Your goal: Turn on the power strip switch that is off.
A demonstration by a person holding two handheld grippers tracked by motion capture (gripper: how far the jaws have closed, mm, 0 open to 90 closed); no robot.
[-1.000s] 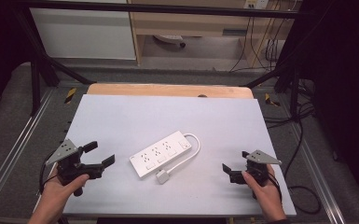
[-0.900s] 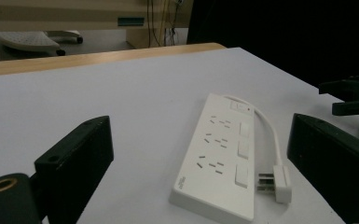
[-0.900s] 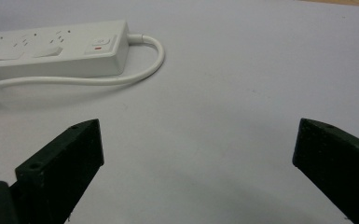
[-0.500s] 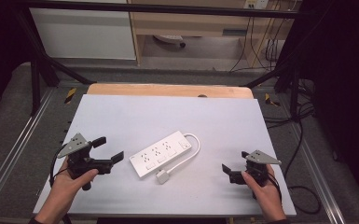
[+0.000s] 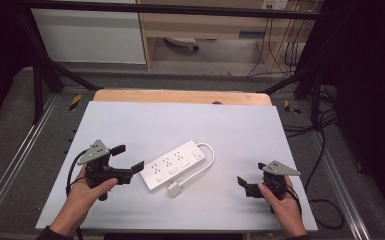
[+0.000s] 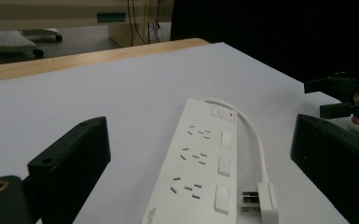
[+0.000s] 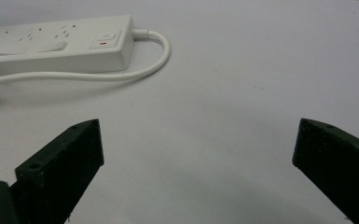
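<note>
I have a gripper in each hand over the pale table (image 5: 130,120). There is nothing here that holds anything: the one thing lying on the sheet is a white power strip (image 5: 174,164), just left of the middle of the high view, set on a slant with its switch end toward the upper right.

My left gripper (image 5: 128,158) sits at the lower left of that view with its jaws spread wide, empty, the near jaw tip just beside the strip's lower left end; I cannot tell whether it touches. In the left gripper view the strip (image 6: 200,163) lies between my two black jaws, with its bottom end cut off by the lower edge of the frame.

My right gripper (image 5: 243,185) is at the lower right, jaws also apart and holding nothing, well clear of the strip. In the right gripper view the strip (image 7: 60,42) runs off the upper left of the frame.

The strip shows three groups of sockets, each with a white rocker beside it, and a main switch with a small red mark at the far end. Its white cable (image 5: 205,160) leaves that end, loops round and comes back along the near side to a flat white plug (image 5: 173,189) lying just beside the body. The lettering at the strip's near end is too small to read.
</note>
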